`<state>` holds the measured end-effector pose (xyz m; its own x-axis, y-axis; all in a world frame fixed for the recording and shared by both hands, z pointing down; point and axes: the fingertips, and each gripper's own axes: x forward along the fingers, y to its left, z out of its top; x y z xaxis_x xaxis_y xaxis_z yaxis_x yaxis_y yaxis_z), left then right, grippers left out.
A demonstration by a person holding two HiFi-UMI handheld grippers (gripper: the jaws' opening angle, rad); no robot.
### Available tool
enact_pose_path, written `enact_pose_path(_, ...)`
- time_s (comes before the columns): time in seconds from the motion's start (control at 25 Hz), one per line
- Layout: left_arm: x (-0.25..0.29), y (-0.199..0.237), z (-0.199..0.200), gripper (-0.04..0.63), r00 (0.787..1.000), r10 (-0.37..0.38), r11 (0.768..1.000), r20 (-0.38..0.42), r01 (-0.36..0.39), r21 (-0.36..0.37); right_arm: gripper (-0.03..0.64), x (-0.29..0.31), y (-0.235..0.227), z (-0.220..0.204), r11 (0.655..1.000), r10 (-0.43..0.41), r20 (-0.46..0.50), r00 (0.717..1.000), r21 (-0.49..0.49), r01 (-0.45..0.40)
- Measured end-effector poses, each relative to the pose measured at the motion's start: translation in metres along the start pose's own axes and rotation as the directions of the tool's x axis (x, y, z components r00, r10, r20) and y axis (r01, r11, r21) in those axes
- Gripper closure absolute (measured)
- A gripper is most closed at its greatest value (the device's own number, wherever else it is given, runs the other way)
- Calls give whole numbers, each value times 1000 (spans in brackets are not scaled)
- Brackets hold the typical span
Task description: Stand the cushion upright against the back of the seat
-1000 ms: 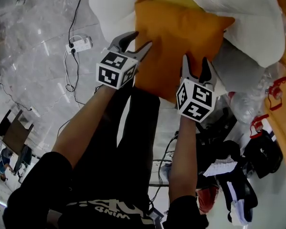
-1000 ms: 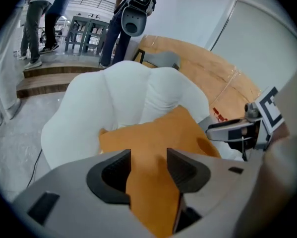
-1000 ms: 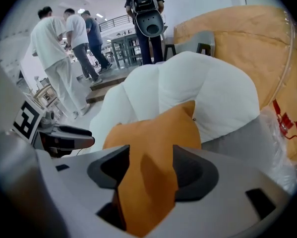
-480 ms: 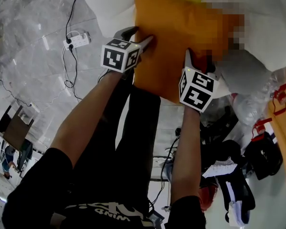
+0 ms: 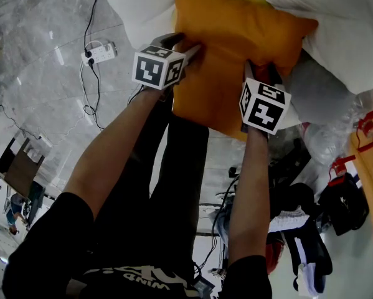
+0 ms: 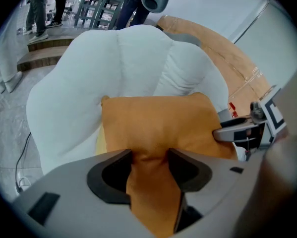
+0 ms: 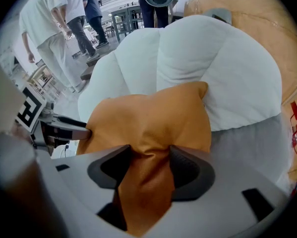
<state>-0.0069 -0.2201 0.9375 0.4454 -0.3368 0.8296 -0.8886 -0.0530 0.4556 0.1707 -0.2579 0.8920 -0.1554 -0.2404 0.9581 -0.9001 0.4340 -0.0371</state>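
An orange cushion (image 5: 236, 36) leans against the white puffy seat (image 5: 335, 17). My left gripper (image 5: 183, 42) pinches the cushion's near left edge. Fabric (image 6: 158, 123) is bunched between its jaws, which have just been closing a little. My right gripper (image 5: 261, 73) grips the near right edge. Cloth (image 7: 153, 118) is gathered between its pads too, and its jaws have just been opening a little. In the left gripper view the left gripper (image 6: 149, 155) faces the seat back (image 6: 89, 83). The right gripper (image 7: 150, 155) does the same in its own view.
A power strip (image 5: 100, 52) with cables lies on the grey floor at left. Dark bags (image 5: 342, 201) and clutter sit at lower right. A brown wrapped object (image 6: 222, 48) stands behind the seat. People (image 7: 49, 29) stand far off.
Both grippers have moved a little toward the seat with the cushion still between their jaws. The cushion now sits closer against the white seat.
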Motion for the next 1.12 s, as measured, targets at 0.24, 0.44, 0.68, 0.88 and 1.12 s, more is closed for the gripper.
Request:
enact_pose_path(0.24, -1, -14, 2, 474, 999, -30, 999, -32, 31, 28, 461, -7, 2, 0, 998, 53, 33, 998, 14, -53)
enact_pose_path(0.44, -5, -22, -2, 575, 997, -77, 996, -32, 78, 31, 566, -13, 13, -4, 986, 148, 64, 987, 67, -152)
enact_pose_path(0.68, -13, -29, -5, 583, 992, -125, 991, -30, 126, 40, 571, -22, 14, -4, 985, 148, 105, 983, 79, -156)
enact_pose_path(0.88, -36, -48, 2, 583, 984, -179, 980, -1, 179, 84, 577, -46, 7, -6, 986, 106, 180, 978, 109, -127)
enact_pose_path(1.12, -76, -84, 12, 584, 969, -248, 954, 18, 241, 176, 581, -95, 2, -17, 971, 87, 266, 960, 192, -141)
